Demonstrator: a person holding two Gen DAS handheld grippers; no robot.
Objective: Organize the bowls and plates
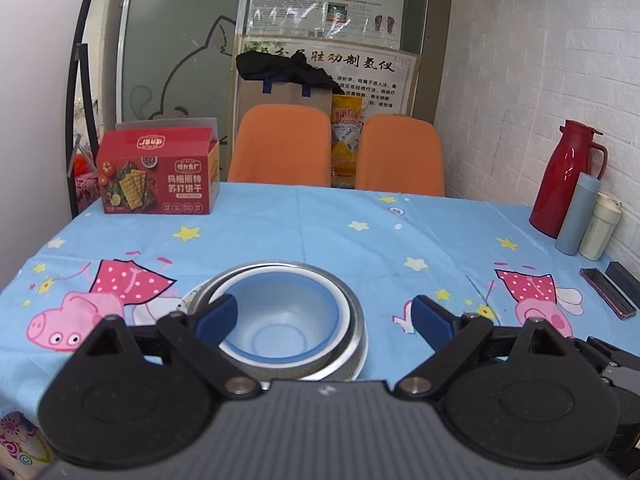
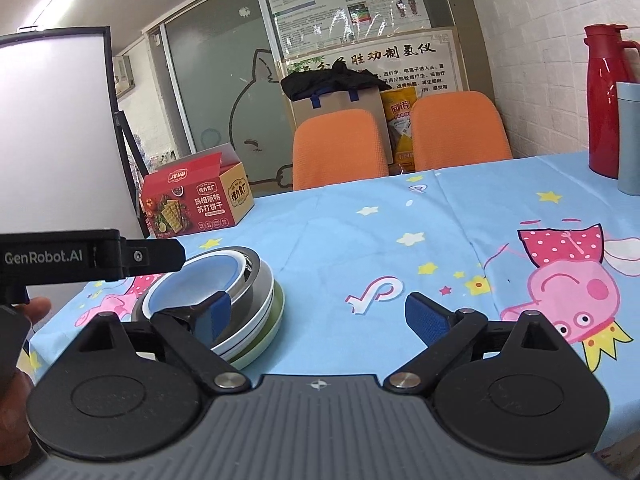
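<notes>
A stack of dishes stands on the tablecloth: a blue bowl (image 1: pixel 280 320) nested in a white bowl, inside a steel bowl (image 1: pixel 354 312), on a white plate (image 1: pixel 191 295). My left gripper (image 1: pixel 324 314) hovers open just above and before the stack; its pads press on nothing. In the right wrist view the same blue bowl (image 2: pixel 192 280) and steel bowl (image 2: pixel 256 284) rest on a white plate (image 2: pixel 250 330) and a green plate (image 2: pixel 272 334). My right gripper (image 2: pixel 320 312) is open and empty to the right of the stack. The left gripper's body (image 2: pixel 60 258) reaches over the stack's far side.
A red cracker box (image 1: pixel 158 172) sits at the table's far left. A red thermos (image 1: pixel 564 176), a grey-blue tumbler (image 1: pixel 576 216) and a cream cup (image 1: pixel 600 228) stand by the right wall, with a dark phone (image 1: pixel 608 292) nearby. Two orange chairs (image 1: pixel 280 144) line the far edge.
</notes>
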